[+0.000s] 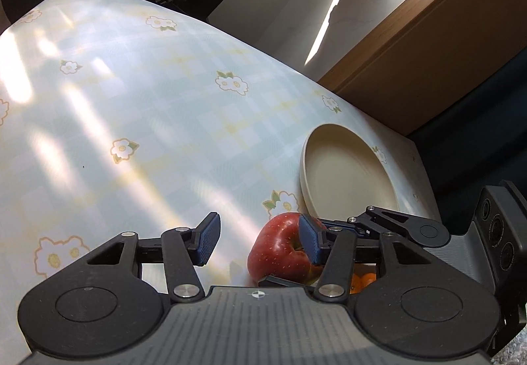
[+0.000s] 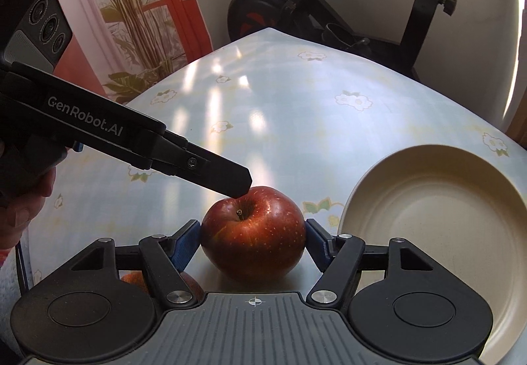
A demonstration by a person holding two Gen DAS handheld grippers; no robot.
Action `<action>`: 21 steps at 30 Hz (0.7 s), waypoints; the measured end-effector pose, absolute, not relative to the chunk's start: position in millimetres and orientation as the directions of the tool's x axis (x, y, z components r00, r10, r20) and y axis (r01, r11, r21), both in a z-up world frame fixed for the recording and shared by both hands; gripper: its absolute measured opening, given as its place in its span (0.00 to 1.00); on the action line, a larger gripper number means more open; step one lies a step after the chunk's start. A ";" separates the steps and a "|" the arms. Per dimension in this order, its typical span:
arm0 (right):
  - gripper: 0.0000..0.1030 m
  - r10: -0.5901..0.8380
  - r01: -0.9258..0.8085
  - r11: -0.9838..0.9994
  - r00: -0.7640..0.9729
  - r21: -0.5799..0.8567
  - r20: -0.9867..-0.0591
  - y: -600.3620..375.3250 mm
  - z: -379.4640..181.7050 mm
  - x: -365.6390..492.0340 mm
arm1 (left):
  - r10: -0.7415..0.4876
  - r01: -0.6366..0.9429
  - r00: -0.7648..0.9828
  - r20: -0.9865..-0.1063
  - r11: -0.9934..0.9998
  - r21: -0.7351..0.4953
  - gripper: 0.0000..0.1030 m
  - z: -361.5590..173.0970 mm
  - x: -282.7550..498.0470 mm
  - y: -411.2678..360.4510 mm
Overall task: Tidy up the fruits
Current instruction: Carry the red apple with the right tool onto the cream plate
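Observation:
A red apple (image 2: 253,240) sits stem up on the flowered tablecloth (image 2: 296,115), just left of an empty cream plate (image 2: 428,217). My right gripper (image 2: 252,238) is shut on it, a blue pad pressing each side. My left gripper (image 1: 258,240) is open, coming in from the left. One of its fingers (image 2: 230,177) rests on the apple's top by the stem. In the left wrist view the apple (image 1: 280,249) lies partly behind that finger's blue pad, and the plate (image 1: 346,174) is beyond it. The other pad hangs over bare cloth.
More fruit lies near the table's front edge: a reddish one (image 2: 131,279) under the right gripper and an orange one (image 1: 362,281). An exercise bike (image 2: 263,3) and a plant (image 2: 131,3) stand behind the table, a wooden cabinet (image 1: 411,52) to its right.

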State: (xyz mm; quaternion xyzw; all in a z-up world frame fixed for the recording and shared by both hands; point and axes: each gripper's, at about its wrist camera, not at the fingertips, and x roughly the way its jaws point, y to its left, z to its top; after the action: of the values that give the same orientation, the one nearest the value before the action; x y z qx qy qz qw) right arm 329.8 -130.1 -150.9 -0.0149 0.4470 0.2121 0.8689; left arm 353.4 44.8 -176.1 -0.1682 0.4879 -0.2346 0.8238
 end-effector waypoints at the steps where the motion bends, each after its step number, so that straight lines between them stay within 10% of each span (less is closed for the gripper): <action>1: 0.63 0.354 -0.379 0.911 0.512 0.164 -0.783 -130.8 -150.8 328.1 | -0.554 0.227 0.405 -0.728 0.832 -0.507 0.50 -179.6 352.9 41.7; 21: 0.61 0.365 -0.352 0.915 0.510 0.198 -0.779 -140.7 -151.8 313.9 | -0.616 0.257 0.337 -0.712 0.788 -0.560 0.44 -189.9 355.3 25.8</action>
State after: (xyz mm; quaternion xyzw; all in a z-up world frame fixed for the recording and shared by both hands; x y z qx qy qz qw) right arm 313.9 -140.7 -151.8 0.0072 0.4499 0.2061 0.8689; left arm 355.3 25.8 -189.9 -0.1770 0.5068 -0.2736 0.7981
